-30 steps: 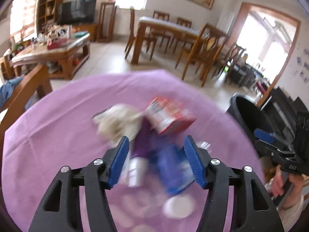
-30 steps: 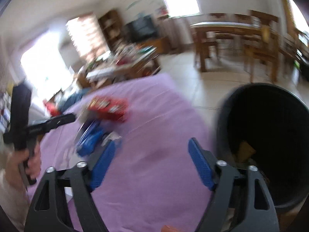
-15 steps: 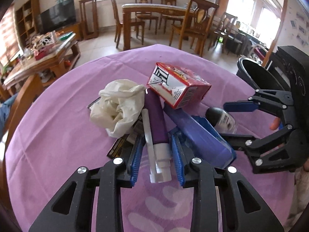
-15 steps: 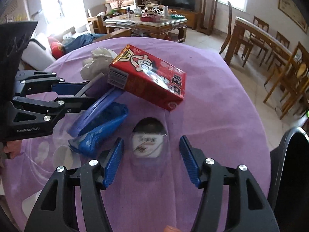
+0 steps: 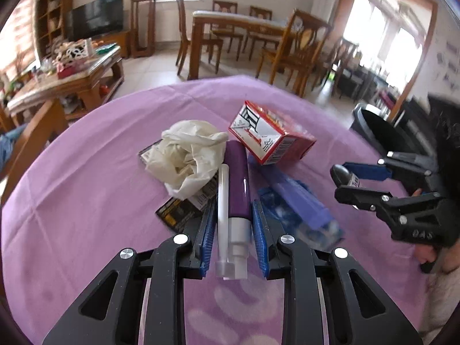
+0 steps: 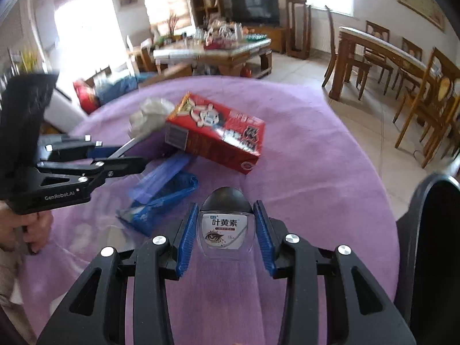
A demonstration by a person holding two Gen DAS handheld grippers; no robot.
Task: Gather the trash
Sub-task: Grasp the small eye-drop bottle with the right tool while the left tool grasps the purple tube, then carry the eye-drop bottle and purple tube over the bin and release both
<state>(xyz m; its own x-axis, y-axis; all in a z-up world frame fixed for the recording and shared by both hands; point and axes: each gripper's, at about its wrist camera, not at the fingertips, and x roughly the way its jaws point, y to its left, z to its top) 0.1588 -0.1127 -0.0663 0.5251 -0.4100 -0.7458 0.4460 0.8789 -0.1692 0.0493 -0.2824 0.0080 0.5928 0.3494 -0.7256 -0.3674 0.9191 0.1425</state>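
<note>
Trash lies in a heap on the purple tablecloth (image 5: pixel 86 189). My left gripper (image 5: pixel 234 230) is shut on a purple tube (image 5: pixel 237 184) with a white cap. Beside the tube lie a crumpled white tissue (image 5: pixel 189 152), a red carton (image 5: pixel 267 141), a blue wrapper (image 5: pixel 299 210) and a black sachet (image 5: pixel 178 215). My right gripper (image 6: pixel 225 227) is shut on a small eye-drop bottle (image 6: pixel 225 224) with a black cap, held above the cloth. The red carton (image 6: pixel 218 132) and blue wrapper (image 6: pixel 161 195) lie ahead of it. The right gripper also shows in the left wrist view (image 5: pixel 353 182).
A black trash bin (image 6: pixel 431 247) stands by the table's right edge; it also shows in the left wrist view (image 5: pixel 382 132). A wooden dining table and chairs (image 5: pixel 258 37) and a cluttered coffee table (image 5: pixel 63 74) stand on the floor beyond.
My left gripper closed on the purple tube. My right gripper swung from the bin to the heap, closed on the eye-drop bottle and lifted it.
</note>
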